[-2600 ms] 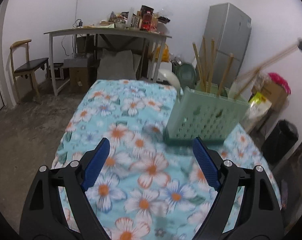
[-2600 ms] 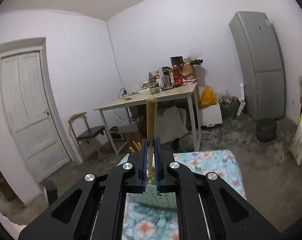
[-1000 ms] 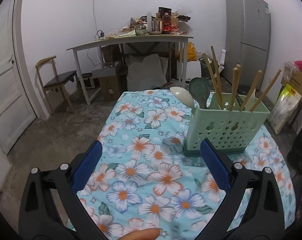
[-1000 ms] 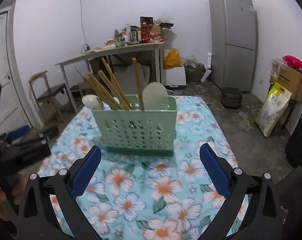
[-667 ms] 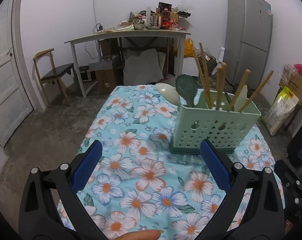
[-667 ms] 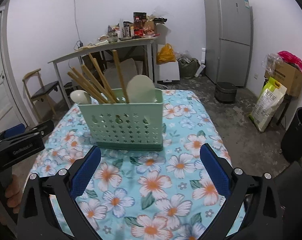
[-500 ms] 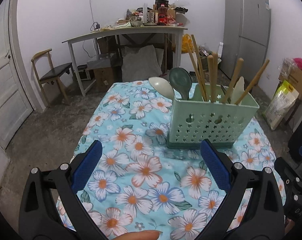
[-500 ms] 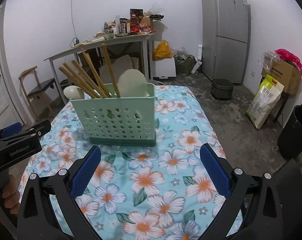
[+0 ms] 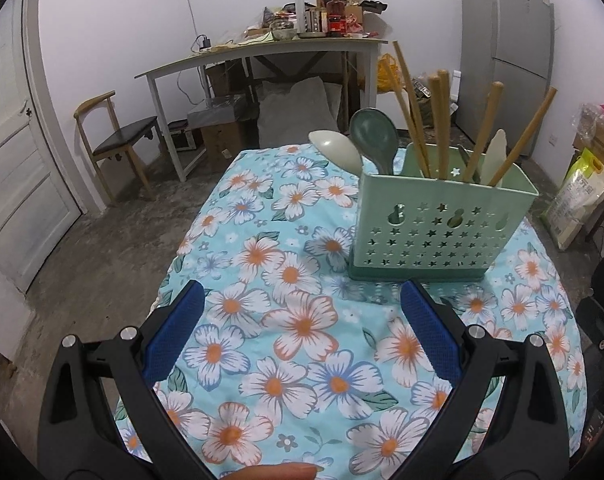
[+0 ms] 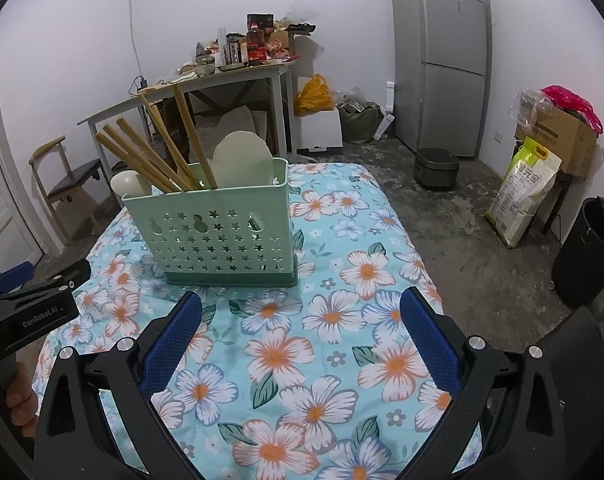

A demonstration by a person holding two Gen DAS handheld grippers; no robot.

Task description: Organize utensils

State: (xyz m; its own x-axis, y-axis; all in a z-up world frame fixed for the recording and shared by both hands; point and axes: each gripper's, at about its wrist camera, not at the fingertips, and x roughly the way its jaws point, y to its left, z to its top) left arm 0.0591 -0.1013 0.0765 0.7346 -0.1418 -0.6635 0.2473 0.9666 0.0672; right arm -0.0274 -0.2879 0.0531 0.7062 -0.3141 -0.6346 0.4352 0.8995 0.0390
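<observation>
- Left gripper (image 9: 302, 332): jaws spread wide, nothing between the blue pads (image 9: 174, 334). It hovers above the floral tablecloth (image 9: 294, 320), with no utensil within reach of the fingers.
- Right gripper (image 10: 300, 334): jaws likewise spread wide and empty, held over the same cloth. In the right wrist view, the left gripper's black body appears far to the left of the right fingers, with the person's hand (image 10: 18, 396) on its handle.
- Utensil holder (image 9: 441, 224): a pale green perforated caddy standing upright on the cloth. It lies ahead of the left fingers, offset toward the right pad; ahead of the right fingers, it is offset toward the left pad. It touches neither gripper.
- Contents, long items: several wooden chopsticks (image 9: 437, 120) stand handle-down in the caddy and lean against its walls and each other. Judgement: the tall walls keep them upright, which is why they fan out rather than fall.
- Contents, broad items: a dark green spoon (image 9: 373, 138) and a pale spoon (image 9: 335, 148) rise at the caddy's end farthest from the left gripper's right pad. A pale flat paddle (image 10: 242, 160) stands at the opposite end.
- Which inner compartment holds each item cannot be determined.
- Judgement: no loose utensil shows on the cloth, so the sorting appears complete or nearly so; both grippers stand clear of the caddy.
</observation>
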